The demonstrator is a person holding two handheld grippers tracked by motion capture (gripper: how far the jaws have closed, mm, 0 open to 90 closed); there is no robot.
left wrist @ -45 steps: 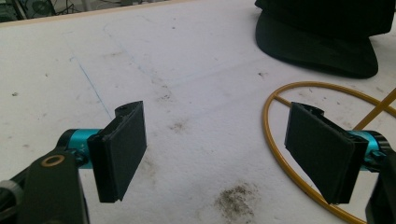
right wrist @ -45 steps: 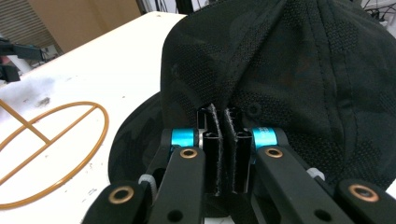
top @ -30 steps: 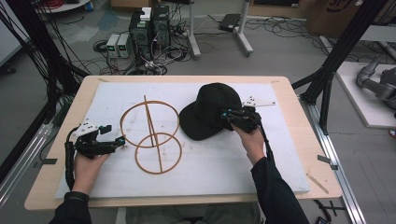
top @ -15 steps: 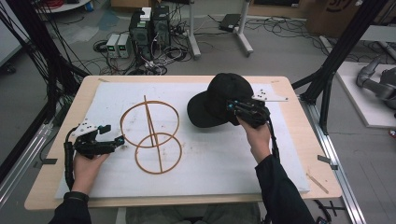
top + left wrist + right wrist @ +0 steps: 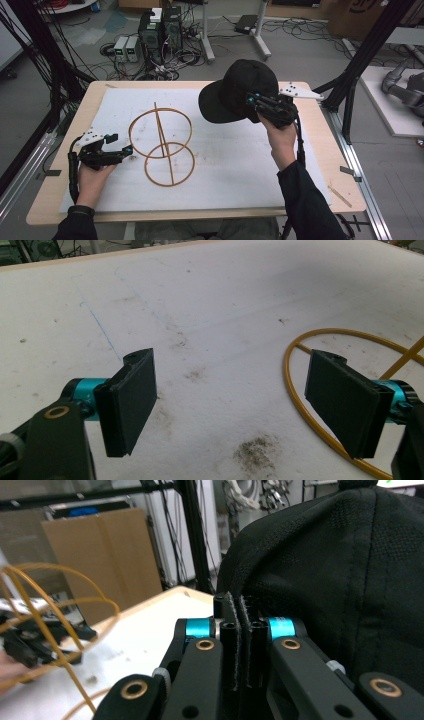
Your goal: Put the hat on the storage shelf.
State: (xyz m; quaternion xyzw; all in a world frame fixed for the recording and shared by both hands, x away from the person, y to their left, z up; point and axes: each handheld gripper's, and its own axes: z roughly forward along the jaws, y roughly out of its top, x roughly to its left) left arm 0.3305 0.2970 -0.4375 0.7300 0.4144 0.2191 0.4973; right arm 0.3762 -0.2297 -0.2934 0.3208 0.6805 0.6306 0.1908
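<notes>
A black cap (image 5: 240, 87) hangs in the air above the back right of the table, brim pointing left. My right gripper (image 5: 256, 101) is shut on its rear edge; in the right gripper view the pads (image 5: 239, 611) press together on the fabric, with the cap (image 5: 345, 565) bulging to their right. A gold wire stand (image 5: 162, 145), two rings joined by a rod, lies on the white sheet (image 5: 240, 160). My left gripper (image 5: 124, 150) rests low at the stand's left, open, with bare sheet between its jaws (image 5: 230, 400) and the wire ring (image 5: 292, 385) by the right jaw.
The white sheet covers most of the wooden table (image 5: 320, 150). A thin wooden stick (image 5: 340, 196) lies near the front right corner. Black frame posts (image 5: 350, 75) stand at both sides, and computers and cables (image 5: 160, 30) sit on the floor behind.
My right gripper has lifted the black cap up off the sheet and carried it toward the back right. The left gripper and the wire stand have stayed put.
</notes>
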